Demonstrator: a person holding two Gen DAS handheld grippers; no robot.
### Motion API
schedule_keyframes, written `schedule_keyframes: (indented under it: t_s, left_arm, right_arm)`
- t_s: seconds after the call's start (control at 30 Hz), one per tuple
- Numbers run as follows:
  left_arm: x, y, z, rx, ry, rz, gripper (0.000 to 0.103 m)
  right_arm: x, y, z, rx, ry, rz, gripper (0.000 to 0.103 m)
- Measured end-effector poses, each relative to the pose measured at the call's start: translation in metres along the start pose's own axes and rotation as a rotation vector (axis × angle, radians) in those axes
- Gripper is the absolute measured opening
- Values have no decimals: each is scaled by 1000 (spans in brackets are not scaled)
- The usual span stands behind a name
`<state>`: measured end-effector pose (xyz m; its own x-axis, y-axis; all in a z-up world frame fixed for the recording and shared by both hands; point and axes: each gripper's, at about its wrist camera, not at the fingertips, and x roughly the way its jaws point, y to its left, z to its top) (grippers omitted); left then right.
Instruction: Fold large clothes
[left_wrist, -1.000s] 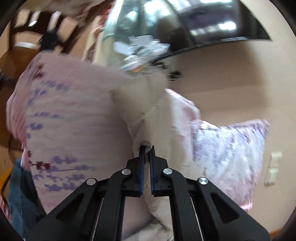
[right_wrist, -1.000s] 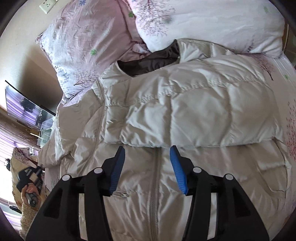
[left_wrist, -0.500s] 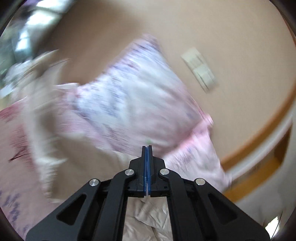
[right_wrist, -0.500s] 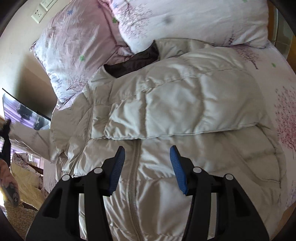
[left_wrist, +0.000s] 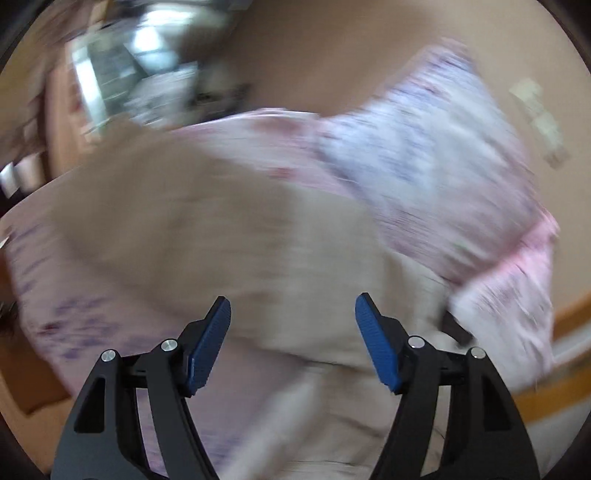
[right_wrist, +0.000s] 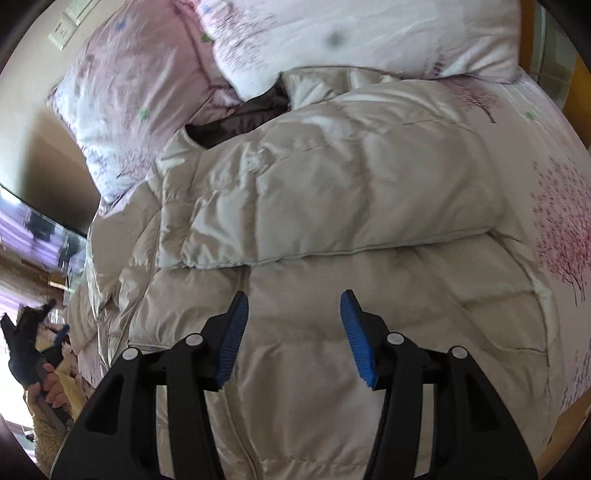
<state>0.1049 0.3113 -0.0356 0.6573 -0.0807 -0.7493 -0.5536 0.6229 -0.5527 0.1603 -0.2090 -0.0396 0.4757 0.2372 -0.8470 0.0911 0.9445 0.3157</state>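
Note:
A cream puffer jacket (right_wrist: 332, 206) lies spread on the bed, front up, with one sleeve (right_wrist: 340, 218) folded across the chest and its dark lining showing at the collar (right_wrist: 240, 118). My right gripper (right_wrist: 293, 334) is open and empty, hovering over the jacket's lower front by the zipper. My left gripper (left_wrist: 293, 343) is open and empty above a blurred part of the jacket (left_wrist: 221, 240). The left wrist view is smeared by motion.
Two floral pillows (right_wrist: 140, 92) (right_wrist: 369, 33) lie against the wall at the head of the bed. The floral sheet (right_wrist: 554, 229) shows at the right. A wall outlet (right_wrist: 64, 29) and a glass table (right_wrist: 33, 229) are at the left. The person's left hand (right_wrist: 51, 391) is at the left edge.
My left gripper was shut on the jacket's sleeve, has swung over the bed and let go, and now stands open. My right gripper stayed open while its view shifted slightly down the jacket.

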Motion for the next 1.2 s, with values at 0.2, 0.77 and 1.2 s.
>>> schedule_keyframes:
  t_s: [0.2, 0.77, 1.2]
  left_arm:
    - [11, 91, 12, -301, -15, 124, 69]
    - [-26, 42, 52, -261, -196, -144, 9]
    - [-26, -225, -51, 418, -23, -540, 9]
  right_arm:
    - [8, 29, 0, -74, 18, 2, 53]
    - [5, 9, -3, -34, 16, -13, 53]
    - [-14, -32, -6, 59, -36, -26, 53]
